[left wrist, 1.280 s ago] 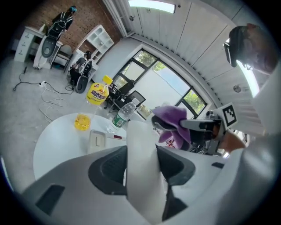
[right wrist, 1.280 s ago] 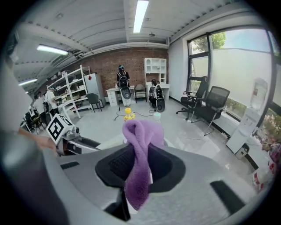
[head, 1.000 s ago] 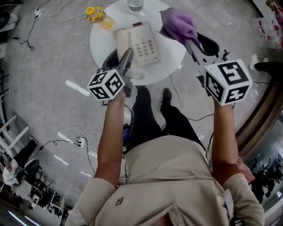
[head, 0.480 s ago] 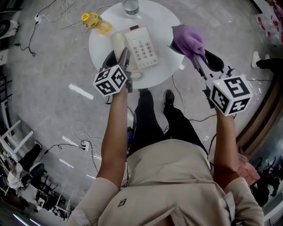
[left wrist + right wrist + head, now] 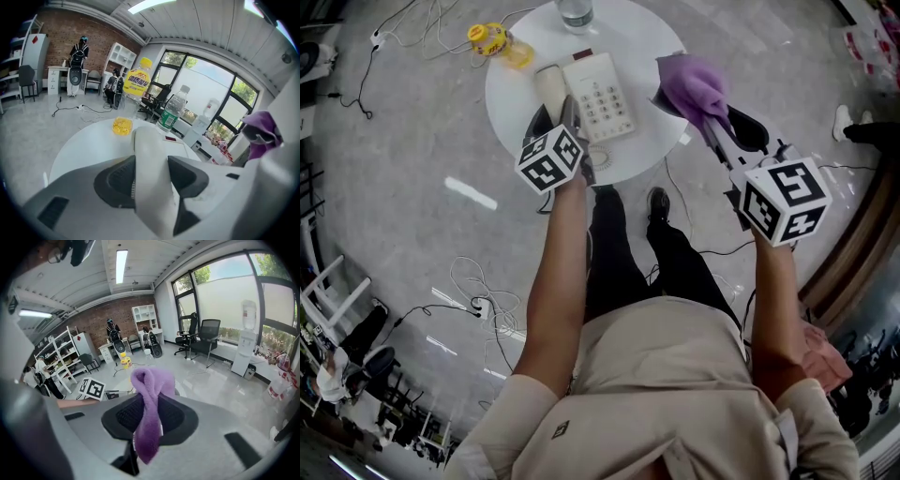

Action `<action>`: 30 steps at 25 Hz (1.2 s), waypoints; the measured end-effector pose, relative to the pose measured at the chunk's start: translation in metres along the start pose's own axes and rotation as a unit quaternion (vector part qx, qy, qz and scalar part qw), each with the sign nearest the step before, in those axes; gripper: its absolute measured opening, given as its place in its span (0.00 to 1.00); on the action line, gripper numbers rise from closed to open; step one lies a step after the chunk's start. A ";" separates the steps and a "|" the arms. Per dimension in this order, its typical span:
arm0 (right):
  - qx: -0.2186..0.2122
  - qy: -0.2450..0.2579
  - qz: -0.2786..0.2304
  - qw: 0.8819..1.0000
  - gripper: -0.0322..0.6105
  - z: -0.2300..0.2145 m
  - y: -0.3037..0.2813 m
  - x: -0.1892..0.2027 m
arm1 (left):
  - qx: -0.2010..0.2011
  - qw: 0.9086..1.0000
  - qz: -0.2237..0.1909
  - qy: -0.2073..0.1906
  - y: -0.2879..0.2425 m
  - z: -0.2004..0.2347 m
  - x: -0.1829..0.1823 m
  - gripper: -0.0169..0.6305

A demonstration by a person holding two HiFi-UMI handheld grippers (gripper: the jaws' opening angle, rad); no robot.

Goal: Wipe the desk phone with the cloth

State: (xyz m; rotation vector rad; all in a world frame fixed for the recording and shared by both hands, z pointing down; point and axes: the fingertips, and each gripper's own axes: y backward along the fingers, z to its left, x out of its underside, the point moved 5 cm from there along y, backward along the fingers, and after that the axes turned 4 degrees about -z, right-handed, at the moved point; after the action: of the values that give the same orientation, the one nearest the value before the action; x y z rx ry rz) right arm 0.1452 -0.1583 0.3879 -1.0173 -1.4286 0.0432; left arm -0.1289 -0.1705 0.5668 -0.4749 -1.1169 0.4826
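White desk phone (image 5: 600,94) lies flat on the round table (image 5: 652,141), keypad up. Its handset (image 5: 150,173) runs along the phone's left side, apparently pinched by the left gripper (image 5: 570,105). Purple cloth (image 5: 694,80) hangs bunched, clamped in the right gripper (image 5: 149,423) by the table's right edge.

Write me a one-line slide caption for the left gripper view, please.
Left hand-held gripper clamps the desk phone handset over a round table, water bottle and yellow bottle beyond.
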 end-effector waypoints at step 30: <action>-0.038 -0.019 0.027 0.999 0.16 0.000 -0.017 0.019 | 0.001 0.997 -0.026 -0.070 -0.015 -0.013 0.005 0.45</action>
State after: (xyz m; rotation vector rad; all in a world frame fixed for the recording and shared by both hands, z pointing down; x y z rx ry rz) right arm 0.1402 -0.1575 0.4132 -1.1229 -1.4455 0.0475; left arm -0.1134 -0.1809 0.5742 -0.4134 -1.2592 0.4774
